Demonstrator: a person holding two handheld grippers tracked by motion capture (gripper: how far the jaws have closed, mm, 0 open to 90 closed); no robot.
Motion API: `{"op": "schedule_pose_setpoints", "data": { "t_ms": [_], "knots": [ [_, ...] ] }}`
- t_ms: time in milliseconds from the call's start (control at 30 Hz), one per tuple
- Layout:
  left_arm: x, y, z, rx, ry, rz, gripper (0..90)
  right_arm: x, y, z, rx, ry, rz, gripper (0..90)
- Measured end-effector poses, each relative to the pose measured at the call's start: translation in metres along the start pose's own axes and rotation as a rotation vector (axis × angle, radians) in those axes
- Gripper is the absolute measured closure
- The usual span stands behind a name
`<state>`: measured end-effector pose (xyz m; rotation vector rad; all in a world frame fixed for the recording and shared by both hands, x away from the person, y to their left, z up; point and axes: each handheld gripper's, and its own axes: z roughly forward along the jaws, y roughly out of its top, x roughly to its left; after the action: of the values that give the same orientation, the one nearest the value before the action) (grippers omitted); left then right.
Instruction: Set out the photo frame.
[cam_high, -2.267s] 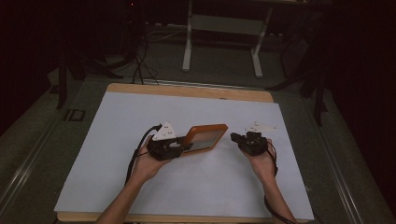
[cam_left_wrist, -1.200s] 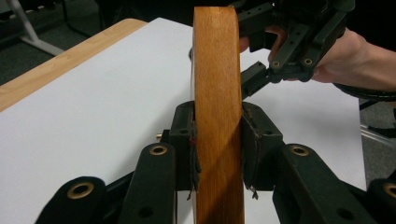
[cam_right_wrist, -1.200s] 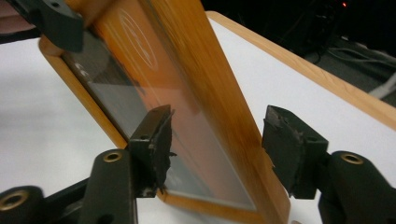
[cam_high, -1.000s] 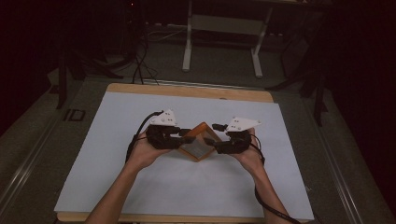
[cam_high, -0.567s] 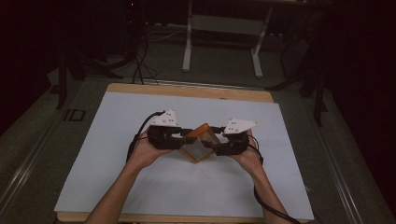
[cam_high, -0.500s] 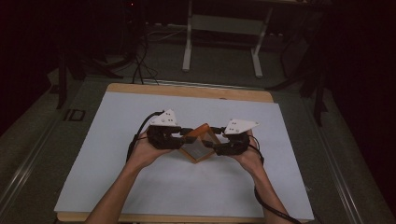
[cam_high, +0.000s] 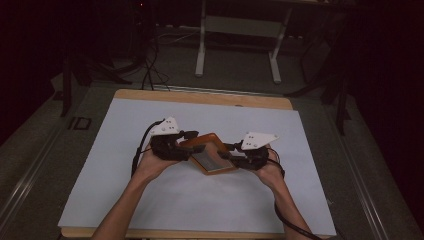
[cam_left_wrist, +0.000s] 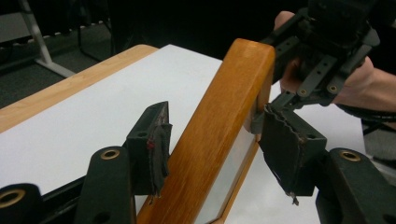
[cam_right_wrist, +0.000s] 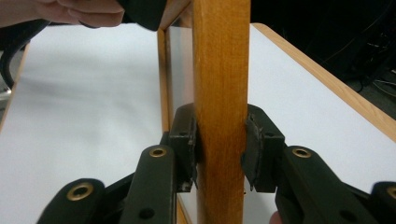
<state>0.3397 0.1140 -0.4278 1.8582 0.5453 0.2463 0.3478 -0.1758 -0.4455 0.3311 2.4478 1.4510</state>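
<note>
A wooden picture frame (cam_high: 210, 155) with a pale pane is held tilted above the white table (cam_high: 125, 130), between both grippers. My right gripper (cam_high: 227, 156) (cam_right_wrist: 219, 149) is shut on one rail of the frame (cam_right_wrist: 219, 70), with a pad pressed against each side. My left gripper (cam_high: 187, 145) (cam_left_wrist: 215, 149) straddles the opposite rail (cam_left_wrist: 219, 116). Its left pad rests against the wood, and a small gap shows at its right pad. The right gripper (cam_left_wrist: 322, 60) and the hand holding it appear beyond the frame in the left gripper view.
The table's wooden edge (cam_high: 200, 96) runs along the far side. A white metal stand (cam_high: 235, 25) and cables lie on the dark floor beyond it. Black cables trail from both grippers toward the forearms.
The right gripper came in from the right and closed on the frame. The frame, lying near flat in the left gripper before, now stands tilted between both; the left jaws have loosened.
</note>
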Motion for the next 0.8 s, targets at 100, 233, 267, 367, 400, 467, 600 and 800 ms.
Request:
{"op": "schedule_pose_setpoints", "data": {
  "t_ms": [100, 233, 267, 367, 400, 467, 600, 800],
  "knots": [
    [0.003, -0.005, -0.003, -0.018, 0.016, -0.013, 41.8, 0.0, 0.0, -0.001, 0.008, -0.001, -0.001, 68.4],
    [0.009, -0.016, -0.01, -0.046, 0.042, -0.035, 40.4, -0.002, -0.006, -0.006, 0.007, -0.002, 0.015, 68.5],
    [0.011, -0.019, -0.01, -0.053, 0.045, -0.041, 39.8, -0.002, -0.008, -0.007, 0.004, -0.003, 0.016, 68.5],
    [0.013, -0.029, -0.008, -0.045, 0.043, -0.057, 38.6, -0.003, -0.011, -0.01, 0.008, -0.004, 0.023, 68.4],
    [0.013, -0.032, -0.005, -0.036, 0.038, -0.058, 38.6, -0.003, -0.012, -0.011, 0.006, -0.008, 0.028, 68.5],
    [0.012, -0.038, 0.001, -0.016, 0.032, -0.06, 38.8, -0.003, -0.014, -0.012, 0.002, -0.009, 0.035, 68.5],
    [0.005, -0.049, 0.021, 0.041, 0.015, -0.036, 46.3, -0.003, -0.018, -0.015, 0.0, -0.014, 0.047, 68.4],
    [0.0, -0.052, 0.038, 0.097, 0.024, -0.012, 56.1, -0.004, -0.026, -0.019, -0.007, -0.024, 0.071, 68.2]
  ]
}}
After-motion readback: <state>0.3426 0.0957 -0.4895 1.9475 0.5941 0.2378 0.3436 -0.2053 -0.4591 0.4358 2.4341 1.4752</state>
